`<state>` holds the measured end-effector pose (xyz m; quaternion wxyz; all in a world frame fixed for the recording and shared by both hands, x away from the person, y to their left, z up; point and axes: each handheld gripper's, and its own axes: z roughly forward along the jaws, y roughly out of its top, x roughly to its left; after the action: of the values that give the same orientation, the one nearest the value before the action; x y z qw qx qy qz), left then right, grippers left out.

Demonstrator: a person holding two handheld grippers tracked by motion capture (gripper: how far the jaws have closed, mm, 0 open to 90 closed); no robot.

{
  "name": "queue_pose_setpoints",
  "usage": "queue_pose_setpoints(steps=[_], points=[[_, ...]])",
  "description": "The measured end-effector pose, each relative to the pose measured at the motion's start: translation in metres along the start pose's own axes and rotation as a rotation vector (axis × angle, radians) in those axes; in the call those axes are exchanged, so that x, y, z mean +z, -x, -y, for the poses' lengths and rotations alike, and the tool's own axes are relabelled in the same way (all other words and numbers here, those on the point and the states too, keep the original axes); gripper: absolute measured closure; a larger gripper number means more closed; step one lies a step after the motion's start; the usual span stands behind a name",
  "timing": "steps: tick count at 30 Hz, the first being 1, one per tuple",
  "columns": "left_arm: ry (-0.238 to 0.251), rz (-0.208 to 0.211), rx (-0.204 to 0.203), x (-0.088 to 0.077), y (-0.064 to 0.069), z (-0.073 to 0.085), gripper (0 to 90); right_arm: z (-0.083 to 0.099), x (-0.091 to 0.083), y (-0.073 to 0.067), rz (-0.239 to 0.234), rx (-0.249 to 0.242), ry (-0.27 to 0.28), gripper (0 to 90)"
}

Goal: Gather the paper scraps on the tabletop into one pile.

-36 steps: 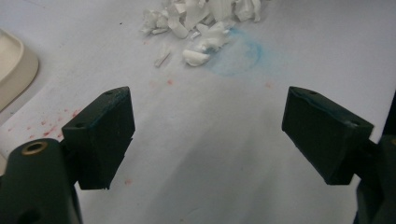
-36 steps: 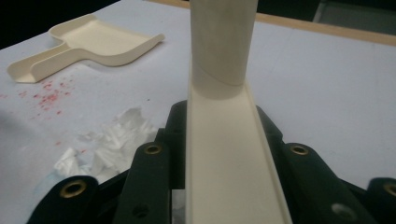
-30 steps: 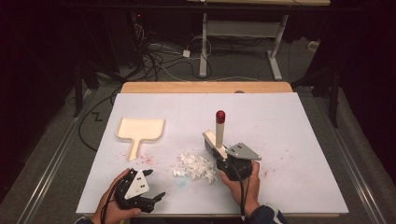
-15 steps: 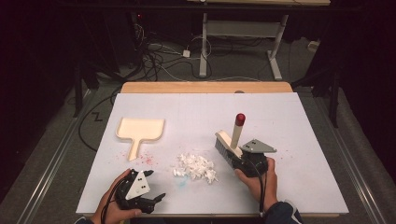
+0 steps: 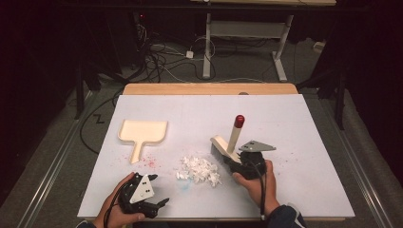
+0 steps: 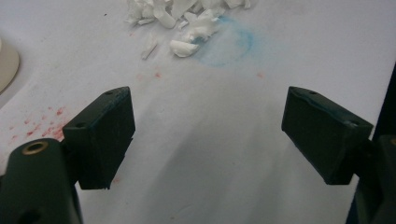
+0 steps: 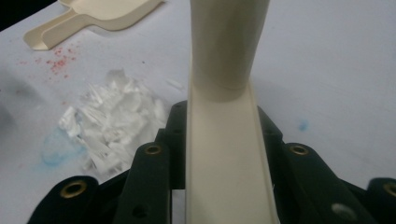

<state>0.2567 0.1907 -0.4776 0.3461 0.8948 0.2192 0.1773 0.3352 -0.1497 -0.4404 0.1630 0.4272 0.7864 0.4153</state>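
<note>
A cream brush (image 5: 234,135) with a red-tipped handle stands tilted on the white table, its head (image 5: 219,145) just right of a pile of white scraps (image 5: 199,169). My right gripper (image 5: 237,164) is shut on the brush's base; in the right gripper view the brush (image 7: 224,116) runs up between the jaws of the right gripper (image 7: 224,154), with the scraps (image 7: 112,126) to its left. A cream dustpan (image 5: 142,131) lies at the left. My left gripper (image 5: 159,204) rests near the front edge, open and empty (image 6: 205,112), facing the scraps (image 6: 182,18).
Red specks (image 5: 149,163) dot the white sheet below the dustpan, and a faint blue ring (image 6: 229,42) marks it beside the scraps. A wooden edge (image 5: 209,89) borders the table's far side. Cables and a desk frame (image 5: 247,28) stand on the floor beyond.
The right gripper with the brush swung a little to the right, away from the scraps, then came back left toward them. The left gripper stayed where it was.
</note>
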Motion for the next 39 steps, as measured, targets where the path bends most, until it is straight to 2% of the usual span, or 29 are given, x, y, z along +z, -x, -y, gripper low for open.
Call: queue_pose_setpoints(steps=[2, 4, 5, 6, 7, 9, 13, 15, 16, 17, 19, 20, 21, 22, 23, 25, 26, 27, 28, 29, 30, 34, 35, 36, 39], points=[[0.001, 0.0, 0.004, 0.0, 0.0, 0.0, 16.2, -0.003, 0.01, -0.015, 0.014, -0.021, 0.017, 68.0], [0.004, 0.002, -0.002, 0.0, 0.0, 0.001, 16.2, -0.004, 0.011, -0.018, 0.02, -0.026, 0.028, 68.0], [0.006, 0.003, -0.006, 0.0, -0.001, 0.001, 16.2, -0.006, 0.013, -0.021, -0.018, -0.01, 0.045, 68.1], [0.006, 0.002, -0.005, 0.0, -0.001, 0.001, 16.2, -0.008, 0.012, -0.022, -0.006, -0.008, 0.053, 68.1], [0.004, 0.002, -0.004, 0.0, -0.001, 0.001, 16.2, -0.01, 0.011, -0.023, 0.009, -0.037, 0.06, 68.1], [0.004, 0.003, -0.001, 0.0, -0.001, 0.001, 16.2, -0.012, 0.009, -0.024, 0.016, -0.051, 0.062, 68.0], [0.006, 0.0, -0.004, -0.001, -0.001, 0.001, 16.2, -0.013, 0.0, -0.016, 0.033, -0.04, 0.083, 67.9], [0.005, 0.001, -0.003, 0.0, -0.001, 0.001, 16.2, -0.012, -0.009, -0.004, 0.035, -0.042, 0.098, 67.9], [0.002, 0.0, 0.001, 0.0, -0.001, 0.001, 16.2, -0.012, -0.009, -0.004, 0.035, -0.042, 0.098, 67.9], [-0.001, 0.001, 0.002, 0.0, -0.001, 0.001, 16.2, -0.013, -0.017, 0.005, 0.032, -0.039, 0.109, 67.9], [-0.003, 0.0, 0.003, 0.001, -0.001, 0.001, 16.3, -0.013, -0.022, 0.008, 0.027, -0.032, 0.111, 67.9], [-0.003, 0.0, 0.004, 0.001, -0.001, 0.001, 16.2, -0.013, -0.031, 0.014, 0.027, -0.056, 0.113, 67.9], [-0.003, 0.0, 0.004, 0.001, -0.001, 0.001, 16.2, -0.013, -0.031, 0.014, 0.027, -0.056, 0.113, 67.9], [-0.003, -0.001, 0.003, 0.0, -0.001, 0.001, 16.2, -0.014, -0.041, 0.018, 0.019, -0.098, 0.099, 67.9], [-0.003, -0.002, 0.004, 0.0, -0.001, 0.001, 16.2, -0.014, -0.041, 0.018, 0.019, -0.098, 0.099, 67.9], [-0.005, -0.004, -0.001, 0.0, -0.002, 0.002, 16.2, -0.011, -0.053, 0.022, 0.023, -0.153, 0.082, 67.9], [-0.005, -0.004, -0.004, 0.0, -0.002, 0.002, 16.2, -0.009, -0.057, 0.023, 0.016, -0.162, 0.074, 67.9], [-0.004, -0.008, -0.003, -0.001, -0.003, 0.003, 16.2, -0.003, -0.069, 0.028, -0.02, -0.181, 0.055, 67.9], [-0.004, -0.009, -0.006, -0.001, -0.003, 0.003, 16.2, -0.003, -0.069, 0.028, -0.02, -0.181, 0.055, 67.9], [-0.005, -0.011, -0.006, -0.001, -0.003, 0.003, 16.3, 0.004, -0.077, 0.031, -0.052, -0.196, 0.029, 68.0], [-0.004, -0.013, -0.005, -0.001, -0.003, 0.002, 16.3, 0.004, -0.077, 0.031, -0.052, -0.196, 0.029, 68.0], [-0.007, -0.018, -0.005, -0.001, -0.003, 0.002, 16.2, 0.023, -0.094, 0.033, -0.097, -0.248, -0.031, 68.0], [-0.009, -0.019, -0.006, -0.001, -0.003, 0.002, 16.2, 0.032, -0.099, 0.034, -0.139, -0.259, -0.06, 68.0], [-0.009, -0.02, -0.006, -0.001, -0.003, 0.002, 16.2, 0.032, -0.099, 0.034, -0.139, -0.259, -0.06, 68.0], [-0.011, -0.021, -0.006, 0.0, -0.003, 0.001, 16.2, 0.044, -0.102, 0.031, -0.18, -0.289, -0.096, 68.0]])
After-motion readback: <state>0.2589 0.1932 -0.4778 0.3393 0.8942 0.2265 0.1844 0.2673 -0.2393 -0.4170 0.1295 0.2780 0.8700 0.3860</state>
